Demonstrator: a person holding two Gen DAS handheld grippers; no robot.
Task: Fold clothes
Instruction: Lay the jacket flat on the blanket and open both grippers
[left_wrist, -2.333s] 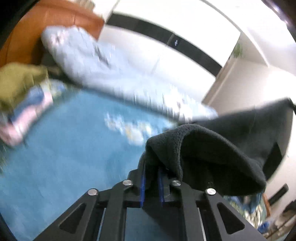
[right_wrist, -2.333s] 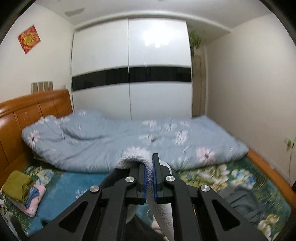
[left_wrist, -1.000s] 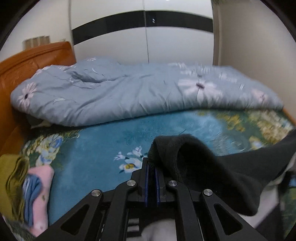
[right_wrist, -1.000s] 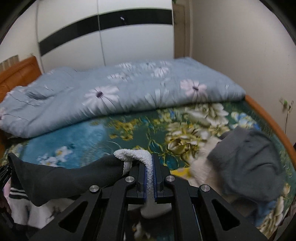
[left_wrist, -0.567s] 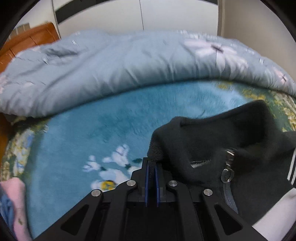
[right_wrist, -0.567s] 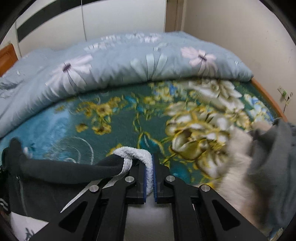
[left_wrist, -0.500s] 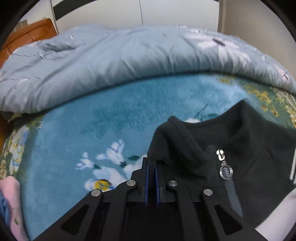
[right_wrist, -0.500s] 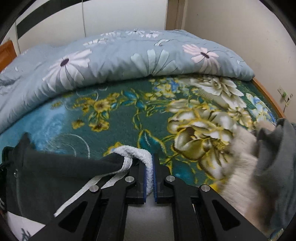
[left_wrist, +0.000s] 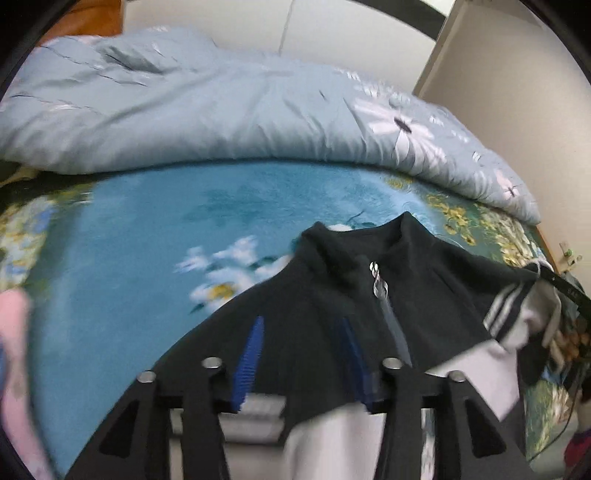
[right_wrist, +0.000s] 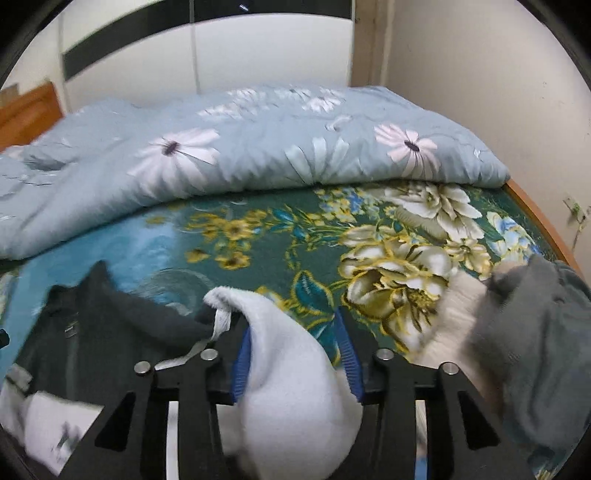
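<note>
While both grippers hang over the bed (left_wrist: 155, 236), the black-and-white fleece jacket (left_wrist: 369, 306) lies spread on the floral bedspread, collar pointing toward the blue quilt (left_wrist: 221, 114). Left gripper (left_wrist: 301, 360): fingers have just been opening, spread now, dark fleece between them but unpinched. Right gripper (right_wrist: 293, 363): likewise just opened, the white shoulder (right_wrist: 291, 376) loose between its fingers. It looks soft, light and floppy, so it should drape rather than hold shape. Best holds, I'd say: shoulder seams or hem corners, clear of the zipper pull (left_wrist: 380, 286).
</note>
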